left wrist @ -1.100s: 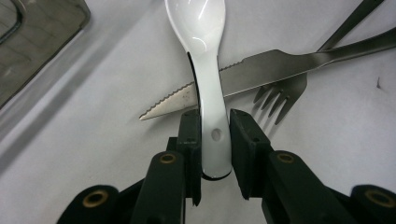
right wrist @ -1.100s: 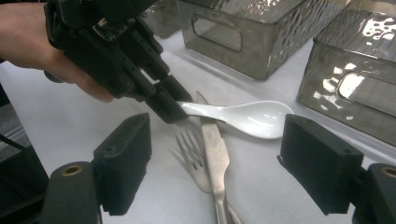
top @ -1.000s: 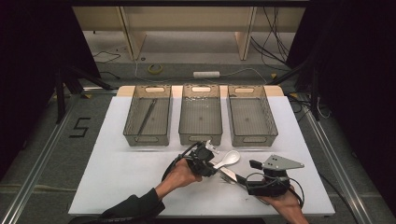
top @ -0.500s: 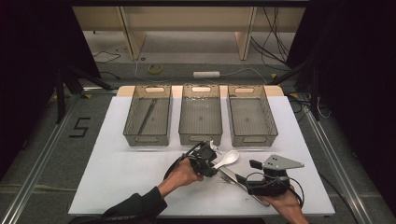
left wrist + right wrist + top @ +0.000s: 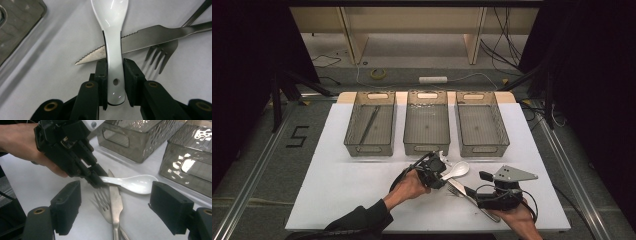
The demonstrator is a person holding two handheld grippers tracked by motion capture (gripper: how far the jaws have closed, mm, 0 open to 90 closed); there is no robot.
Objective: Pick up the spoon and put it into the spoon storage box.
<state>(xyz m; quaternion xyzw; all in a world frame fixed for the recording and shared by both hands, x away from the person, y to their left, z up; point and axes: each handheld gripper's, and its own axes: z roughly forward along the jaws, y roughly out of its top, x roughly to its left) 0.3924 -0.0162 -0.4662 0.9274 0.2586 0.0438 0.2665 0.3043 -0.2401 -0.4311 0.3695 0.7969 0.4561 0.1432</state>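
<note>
A white ceramic spoon (image 5: 458, 170) (image 5: 113, 47) (image 5: 136, 183) lies across a serrated steel knife (image 5: 475, 198) (image 5: 152, 37) (image 5: 115, 205) on the white table. A steel fork (image 5: 455, 188) (image 5: 162, 53) (image 5: 102, 201) lies beside the knife, partly under it. My left gripper (image 5: 442, 172) (image 5: 114, 66) (image 5: 97, 179) has just been closing, and its pads now press both sides of the spoon's handle. My right gripper (image 5: 479, 190) (image 5: 115, 195) stands open near the knife's handle end. The knife and fork lie ahead of its wide jaws, untouched.
Three smoky clear bins stand in a row behind the cutlery: left bin (image 5: 357, 147) with thin dark sticks inside, middle bin (image 5: 427, 147), right bin (image 5: 482, 147). The white board's front edge (image 5: 432, 227) runs close under both hands.
</note>
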